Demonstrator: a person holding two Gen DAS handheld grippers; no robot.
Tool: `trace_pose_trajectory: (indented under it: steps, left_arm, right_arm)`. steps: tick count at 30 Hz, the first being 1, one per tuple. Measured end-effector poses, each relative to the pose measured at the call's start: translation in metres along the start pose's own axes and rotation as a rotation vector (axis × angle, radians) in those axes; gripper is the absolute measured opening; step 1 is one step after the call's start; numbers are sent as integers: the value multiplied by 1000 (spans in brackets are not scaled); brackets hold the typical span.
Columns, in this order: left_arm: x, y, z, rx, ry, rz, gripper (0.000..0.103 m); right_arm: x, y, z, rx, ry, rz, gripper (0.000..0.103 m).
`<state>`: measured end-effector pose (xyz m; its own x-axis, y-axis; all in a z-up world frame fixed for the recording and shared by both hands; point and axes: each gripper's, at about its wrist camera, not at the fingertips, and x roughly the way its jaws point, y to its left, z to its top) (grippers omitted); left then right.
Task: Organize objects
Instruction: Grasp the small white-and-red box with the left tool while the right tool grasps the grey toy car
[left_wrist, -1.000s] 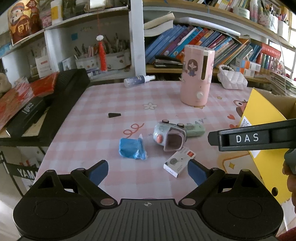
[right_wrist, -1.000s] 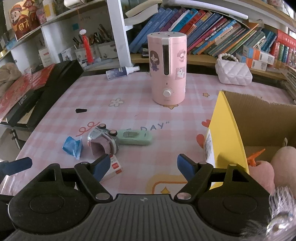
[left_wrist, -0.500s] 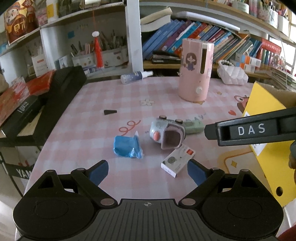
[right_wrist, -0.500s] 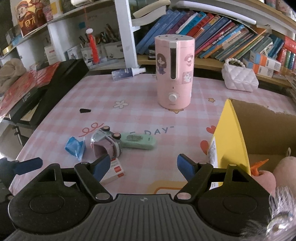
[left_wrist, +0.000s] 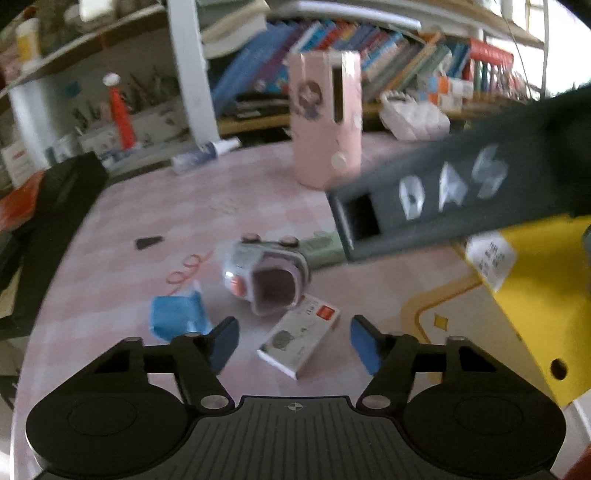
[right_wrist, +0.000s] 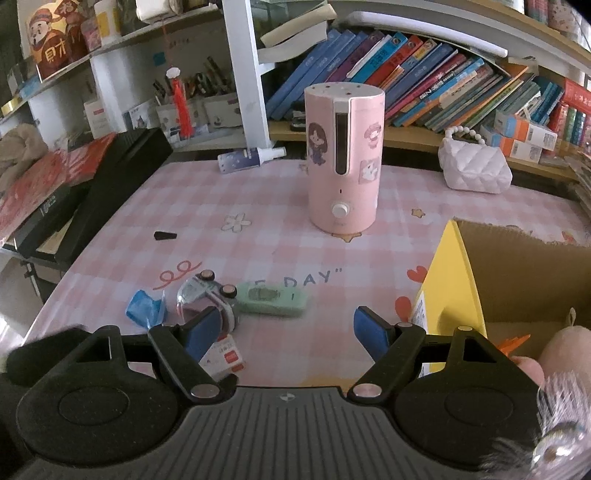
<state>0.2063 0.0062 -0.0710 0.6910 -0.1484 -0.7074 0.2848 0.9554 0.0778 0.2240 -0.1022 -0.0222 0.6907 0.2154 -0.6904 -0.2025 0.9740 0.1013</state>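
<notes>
My left gripper (left_wrist: 293, 345) is open and empty, low over a small white box with a red mark (left_wrist: 299, 341) that lies between its blue pads. Just beyond lie a grey toy car (left_wrist: 266, 275), a blue packet (left_wrist: 177, 319) and a pale green case (left_wrist: 325, 247). My right gripper (right_wrist: 288, 330) is open and empty above the same group: toy car (right_wrist: 205, 297), green case (right_wrist: 271, 299), blue packet (right_wrist: 144, 308), white box (right_wrist: 225, 356). The right gripper's body marked DAS (left_wrist: 454, 192) crosses the left wrist view, blurred.
A yellow cardboard box (right_wrist: 454, 280) stands open at the right with a pink plush (right_wrist: 565, 350) inside; it also shows in the left wrist view (left_wrist: 532, 295). A tall pink humidifier (right_wrist: 345, 162) stands mid-table. A spray bottle (right_wrist: 251, 158), white purse (right_wrist: 476, 166), black case (right_wrist: 122, 173) and small black piece (right_wrist: 165, 235) lie around.
My left gripper has moved forward and down toward the white box and its jaws have narrowed somewhat. My right gripper has risen a little and now looms closer in the left view.
</notes>
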Motion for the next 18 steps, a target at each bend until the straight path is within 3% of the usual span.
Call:
trace_pose_trajectory:
  steps: [3, 8, 12, 18]
  left_arm:
    - [13, 3, 1, -17, 30, -25, 46]
    - [8, 5, -4, 18, 38, -33, 28]
    - [-10, 20, -16, -36, 67, -45, 28]
    - [-41, 48, -32, -161, 83, -12, 28]
  right_arm:
    - [1, 0, 3, -4, -2, -11, 77]
    - [5, 0, 8, -7, 4, 18, 78]
    - [15, 12, 13, -35, 26, 64, 78]
    - [41, 46, 20, -176, 86, 171, 78]
